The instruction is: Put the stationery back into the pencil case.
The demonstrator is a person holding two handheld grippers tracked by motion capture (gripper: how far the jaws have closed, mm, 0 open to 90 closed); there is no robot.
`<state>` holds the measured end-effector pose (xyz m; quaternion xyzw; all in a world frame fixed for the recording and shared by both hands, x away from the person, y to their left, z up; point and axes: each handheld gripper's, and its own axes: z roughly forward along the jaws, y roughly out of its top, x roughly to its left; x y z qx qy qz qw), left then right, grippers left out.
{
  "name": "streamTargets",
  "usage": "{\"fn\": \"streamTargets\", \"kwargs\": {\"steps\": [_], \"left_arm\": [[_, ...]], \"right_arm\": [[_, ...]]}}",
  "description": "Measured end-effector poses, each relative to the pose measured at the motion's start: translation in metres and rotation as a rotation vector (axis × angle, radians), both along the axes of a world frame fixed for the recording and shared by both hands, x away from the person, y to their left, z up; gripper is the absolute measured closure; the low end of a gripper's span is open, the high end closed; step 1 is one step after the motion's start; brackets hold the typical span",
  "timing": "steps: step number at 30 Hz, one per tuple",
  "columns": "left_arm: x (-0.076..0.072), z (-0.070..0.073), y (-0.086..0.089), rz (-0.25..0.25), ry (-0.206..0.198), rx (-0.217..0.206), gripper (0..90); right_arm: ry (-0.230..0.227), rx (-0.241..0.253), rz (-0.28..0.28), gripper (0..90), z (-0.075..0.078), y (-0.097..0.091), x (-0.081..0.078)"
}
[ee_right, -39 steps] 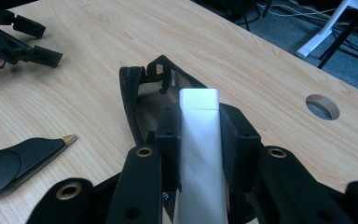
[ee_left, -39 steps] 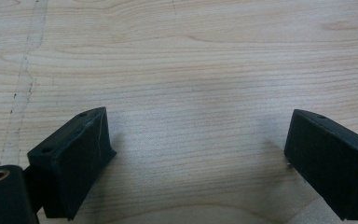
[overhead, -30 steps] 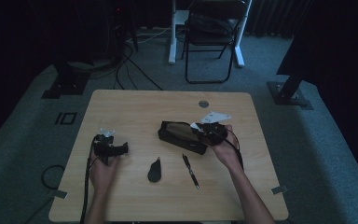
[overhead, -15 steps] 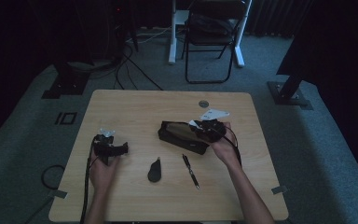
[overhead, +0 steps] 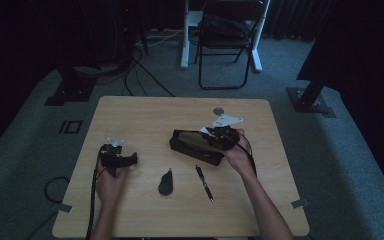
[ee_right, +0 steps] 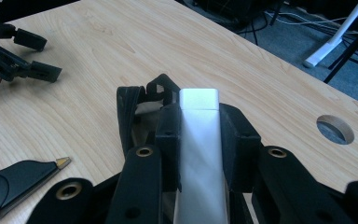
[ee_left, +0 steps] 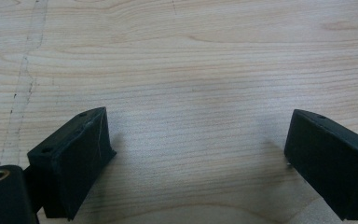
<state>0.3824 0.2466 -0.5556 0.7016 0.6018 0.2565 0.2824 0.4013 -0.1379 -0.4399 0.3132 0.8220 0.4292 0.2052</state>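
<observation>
My right gripper [ee_right: 199, 121] is shut on a silvery rectangular bar [ee_right: 198, 140] that runs lengthwise between its jaws. It holds the bar just above the open mouth of a black pouch [ee_right: 129, 105]. In the high view the right gripper [overhead: 212, 136] sits over the right end of the pouch [overhead: 192, 145] at mid-table. My left gripper [ee_left: 196, 154] is open, with bare wood between its jaws. From above, the left gripper [overhead: 122, 159] rests on the table at the left. It also appears far off as the left gripper [ee_right: 23, 56].
A black teardrop-shaped thing [overhead: 166, 182] with a gold tip [ee_right: 63, 162] lies in front of the pouch, and a dark pen [overhead: 204, 183] lies to its right. A round hole [overhead: 218, 111] is cut in the wooden table [overhead: 145, 112]. A folding chair [overhead: 230, 35] stands beyond it.
My right gripper has shifted slightly left over the pouch with the bar still in it. The left gripper has stayed put.
</observation>
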Motion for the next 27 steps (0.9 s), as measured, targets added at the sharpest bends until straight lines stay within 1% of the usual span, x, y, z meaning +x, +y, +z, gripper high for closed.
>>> {"fn": "streamTargets", "kwargs": {"steps": [7, 11, 27], "left_arm": [[0.000, 0.000, 0.000, -0.001, -0.002, 0.002, 7.2], [0.000, 0.000, 0.000, 0.000, -0.002, 0.001, 7.2], [0.000, 0.000, 0.000, -0.001, -0.002, 0.001, 7.2]], "right_arm": [[0.004, -0.002, 0.000, 71.5, -0.002, 0.003, 0.006], [0.007, 0.007, 0.002, 71.4, -0.003, 0.003, 0.008], [0.009, 0.005, 0.007, 71.5, -0.012, 0.007, 0.018]]}}
